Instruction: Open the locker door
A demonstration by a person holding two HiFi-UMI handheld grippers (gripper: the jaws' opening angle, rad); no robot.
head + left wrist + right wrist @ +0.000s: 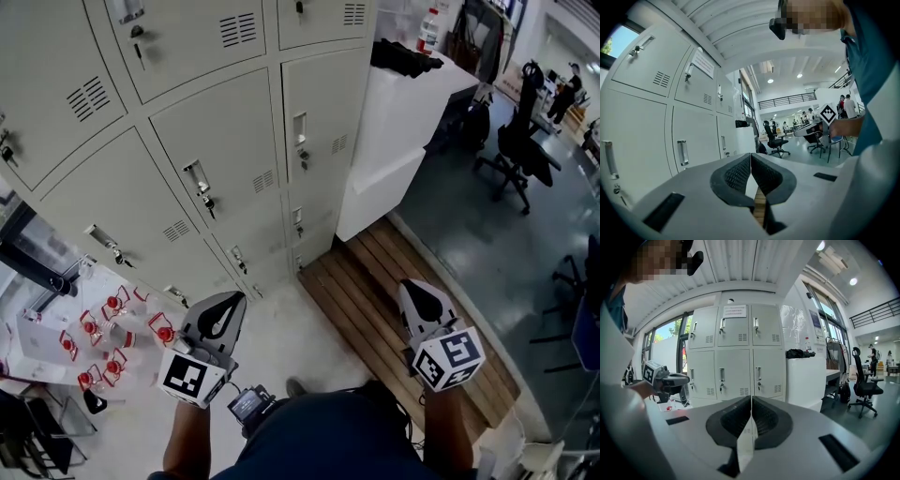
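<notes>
A bank of pale grey lockers [187,122] fills the upper left of the head view, and every door I see is closed. Each door has a metal handle [199,183] and a vent. My left gripper [221,314] hangs shut and empty well short of the lockers. So does my right gripper [424,302], over the wooden slats. In the left gripper view the jaws [751,161] meet with nothing between them, and the lockers [689,140] stand to the left. The right gripper [751,404] is also shut and faces the lockers [736,357] squarely from a distance.
A white cabinet [398,122] with a dark bundle on top stands right of the lockers. A slatted wooden platform [375,291] lies on the floor below it. Black office chairs [516,145] stand at the right. Red-capped bottles [108,328] sit on a white surface at the left.
</notes>
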